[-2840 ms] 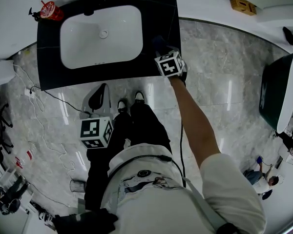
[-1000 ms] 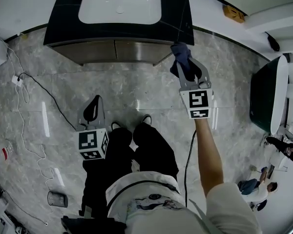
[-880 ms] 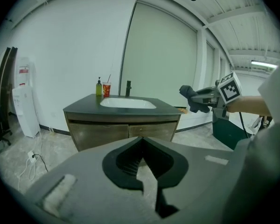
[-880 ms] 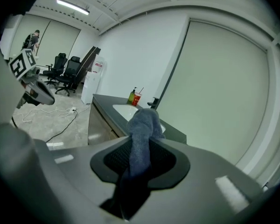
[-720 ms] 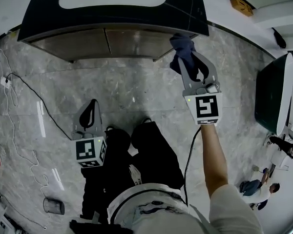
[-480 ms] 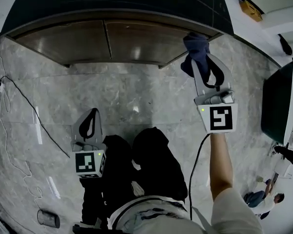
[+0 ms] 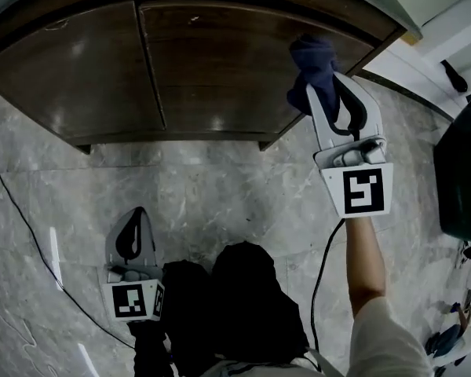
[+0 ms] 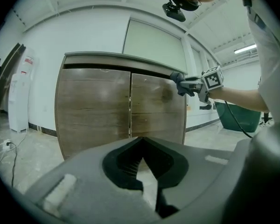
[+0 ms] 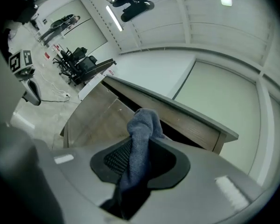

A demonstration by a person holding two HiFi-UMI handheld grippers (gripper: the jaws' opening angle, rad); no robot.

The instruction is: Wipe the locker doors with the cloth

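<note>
From the head view, the right tongs [image 7: 328,86] reach up and forward on an outstretched bare arm [image 7: 364,261], and the dark blue cloth [image 7: 312,60] is pinched between them, its bunched end standing out past the tips and lying over the upper right part of the right-hand one of the two brown locker doors [image 7: 212,65]. The left tongs [image 7: 138,211] hang low beside the person's dark trousers over the grey marble floor [image 7: 220,183], well apart from the doors and the cloth, tips drawn together with nothing in them. A black cable [image 7: 320,285] runs down from the right tongs along the arm. In the left gripper view, the left tongs meet at their tips and hold nothing; beyond them both doors stand closed side by side under a pale counter top [image 8: 121,57], and the far right tongs hold the cloth against the top right corner of the right door, apparently touching it. A green bin [image 8: 238,115] stands on the floor further right. In the right gripper view, the cloth runs up through the middle of the right tongs, gripped between the ribbed pads [image 9: 115,158] at a moderate gap, its folded top rising just past the tips in front of the dark slot under the counter edge
</note>
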